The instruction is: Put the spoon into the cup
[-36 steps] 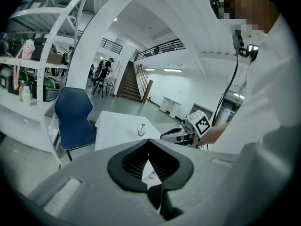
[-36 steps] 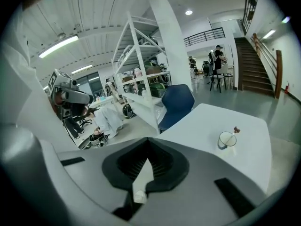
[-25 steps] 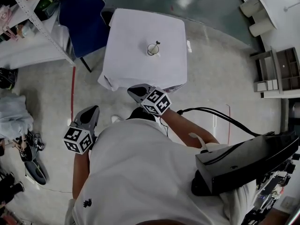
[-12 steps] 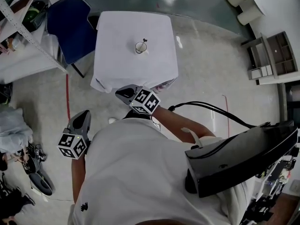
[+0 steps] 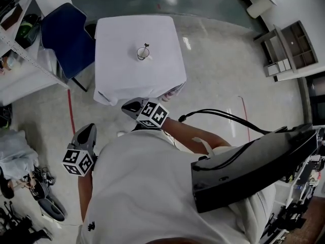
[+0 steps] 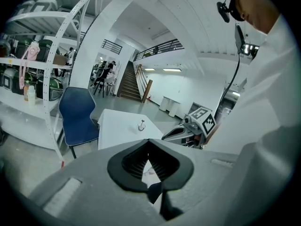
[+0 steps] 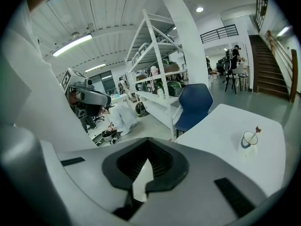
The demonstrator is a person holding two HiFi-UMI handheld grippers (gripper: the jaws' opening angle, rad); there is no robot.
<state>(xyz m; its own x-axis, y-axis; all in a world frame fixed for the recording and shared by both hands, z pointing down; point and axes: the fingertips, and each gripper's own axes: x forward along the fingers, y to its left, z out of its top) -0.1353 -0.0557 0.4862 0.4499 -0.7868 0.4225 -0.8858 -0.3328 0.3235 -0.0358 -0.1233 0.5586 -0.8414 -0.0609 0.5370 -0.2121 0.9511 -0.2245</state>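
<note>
I am holding both pairs of jaws pressed together, empty. The spoon (image 5: pixel 145 47) is standing in the cup (image 5: pixel 141 54) on the bench (image 5: pixel 152 78), handle leaning toward one o'clock. It is lying at twelve o'clock from my right gripper (image 5: pixel 132 106), the nearer one; my left gripper (image 5: pixel 86 133) is hanging well back.

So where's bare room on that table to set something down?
Almost everywhere: only the cup, spoon inside, stands mid-table; the tablecloth is free between it and every edge. It's crowded left, by the blue chair and shelves.

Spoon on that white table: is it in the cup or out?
In. The spoon stands slantwise in the upright cup, handle above its rim, on the table.
</note>
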